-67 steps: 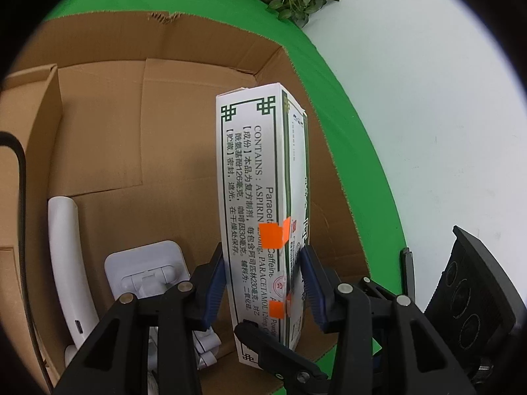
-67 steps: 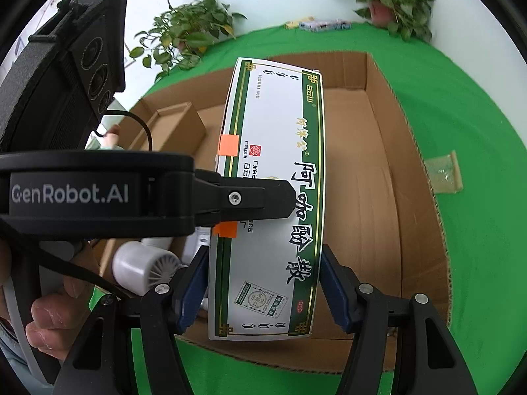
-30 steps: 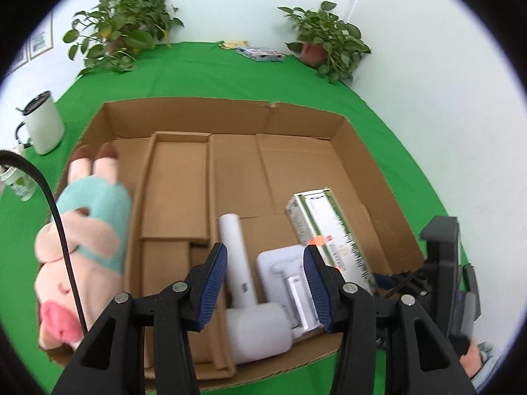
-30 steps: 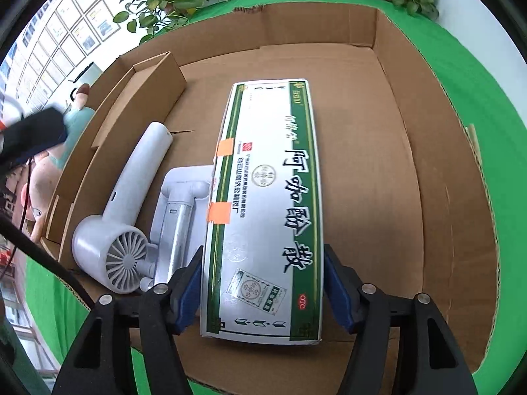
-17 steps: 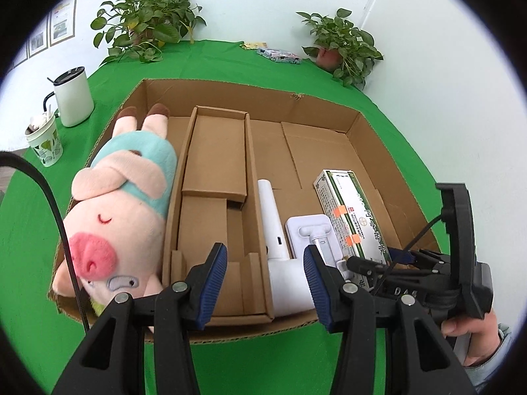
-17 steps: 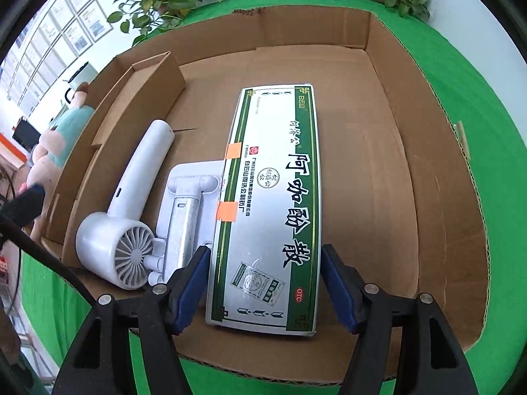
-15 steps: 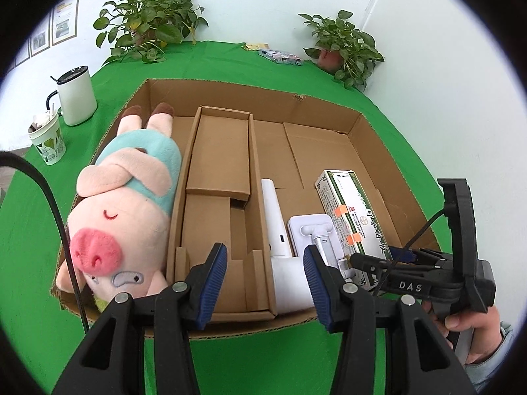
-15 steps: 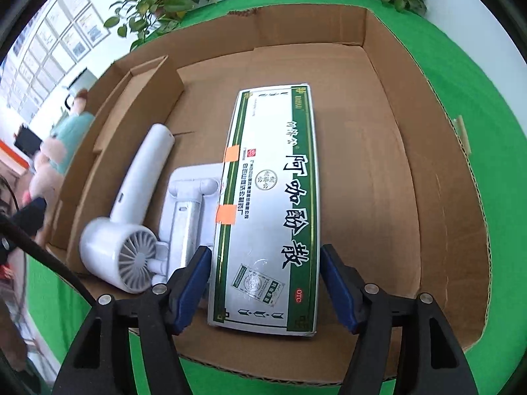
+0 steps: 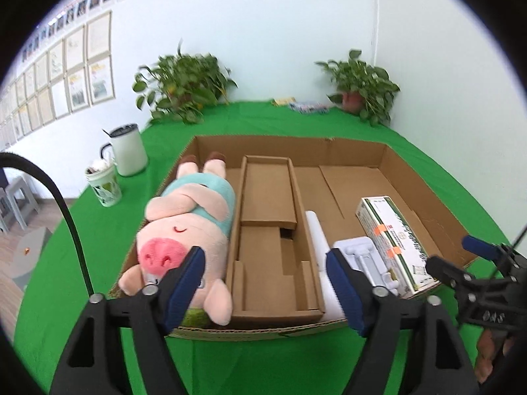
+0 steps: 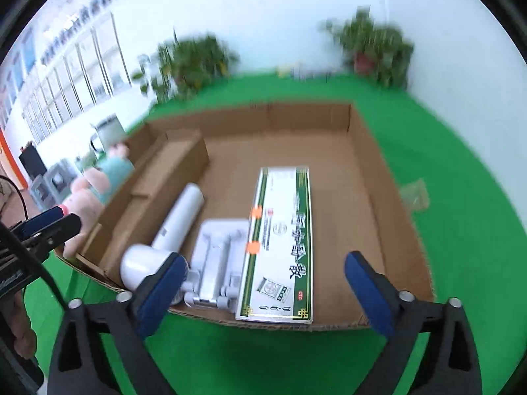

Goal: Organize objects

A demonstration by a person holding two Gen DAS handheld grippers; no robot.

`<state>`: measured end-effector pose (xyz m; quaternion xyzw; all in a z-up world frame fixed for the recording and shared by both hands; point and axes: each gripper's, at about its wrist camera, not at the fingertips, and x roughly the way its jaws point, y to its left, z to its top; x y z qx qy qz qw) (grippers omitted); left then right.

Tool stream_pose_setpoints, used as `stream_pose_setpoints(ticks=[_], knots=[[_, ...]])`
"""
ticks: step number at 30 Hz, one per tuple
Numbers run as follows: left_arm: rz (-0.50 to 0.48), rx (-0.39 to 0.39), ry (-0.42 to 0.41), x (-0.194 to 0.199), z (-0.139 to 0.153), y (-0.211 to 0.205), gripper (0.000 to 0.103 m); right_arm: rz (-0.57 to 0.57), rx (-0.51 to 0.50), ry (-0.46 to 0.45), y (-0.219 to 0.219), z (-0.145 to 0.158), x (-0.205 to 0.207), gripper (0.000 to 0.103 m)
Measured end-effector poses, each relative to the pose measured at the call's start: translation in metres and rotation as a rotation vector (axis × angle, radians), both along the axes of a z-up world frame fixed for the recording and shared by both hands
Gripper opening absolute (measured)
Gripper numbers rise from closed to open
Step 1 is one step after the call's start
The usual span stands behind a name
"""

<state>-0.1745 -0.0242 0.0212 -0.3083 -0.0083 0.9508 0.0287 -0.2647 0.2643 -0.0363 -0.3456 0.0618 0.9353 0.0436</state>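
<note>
We hold our left gripper (image 9: 263, 271) over the near edge of the shallow brown cardboard box (image 9: 290, 143) on the green-covered bench (image 9: 98, 230); its blue-padded jaws are opening, with nothing between them. Our right gripper (image 10: 263, 283) hangs over the same near edge further right, its jaws also opening, already very wide, and empty.

The long white medicine carton with green borders (image 10: 280, 250) lies flat on the box floor, its near end at the near wall, right of centre. Large dark Chinese characters run along its top face, blurred in the right wrist view; we cannot read them. A small red oval mark sits near its near end, and two orange tape tabs (image 10: 253, 230) stick to its left edge. The left wrist view shows the carton's side (image 9: 395, 237) with a red emblem and fine print too small to read.

Touching the carton's left side lies a flat white plastic stand with a folding arm (image 10: 217, 256). Left of that lies a white hair dryer (image 10: 174, 230), its round head at the near wall, handle pointing away. A brown cardboard insert tray (image 9: 270, 230) fills the middle-left of the box, and a pink plush pig in a teal shirt (image 9: 184, 223) lies along the left wall, snout toward us.

Beyond the box's left edge stand a white mug with a dark lid (image 9: 128, 151) and a patterned paper cup (image 9: 103, 184); its print is unreadable.
</note>
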Motion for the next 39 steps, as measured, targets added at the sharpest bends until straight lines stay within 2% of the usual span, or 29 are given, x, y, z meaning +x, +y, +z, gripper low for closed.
stream_pose_setpoints(ticks=[3,6,9,13,15,21,25,39], knots=[[0.03,-0.038,0.016,0.006,-0.014,0.0,0.079,-0.011,0.036,0.027,-0.01,-0.014,0.013,0.102],[0.056,-0.042,0.023,0.005,-0.027,-0.002,0.079,-0.045,0.112,0.084,-0.02,-0.021,0.021,0.102],[0.084,-0.056,0.023,0.001,-0.041,-0.001,0.079,-0.06,0.136,0.118,-0.024,-0.026,0.021,0.102],[0.111,-0.023,0.062,0.002,-0.051,-0.004,0.079,-0.079,0.145,0.138,-0.024,-0.031,0.02,0.102],[0.112,-0.042,0.085,0.004,-0.053,-0.001,0.08,-0.085,0.153,0.154,-0.024,-0.033,0.021,0.102],[0.1,-0.034,0.081,0.003,-0.053,-0.002,0.083,-0.082,0.152,0.155,-0.023,-0.033,0.021,0.103],[0.083,-0.029,0.077,0.003,-0.053,-0.001,0.089,-0.083,0.154,0.155,-0.023,-0.034,0.021,0.103],[0.089,-0.029,0.074,0.004,-0.054,-0.002,0.092,-0.084,0.153,0.156,-0.024,-0.034,0.021,0.103]])
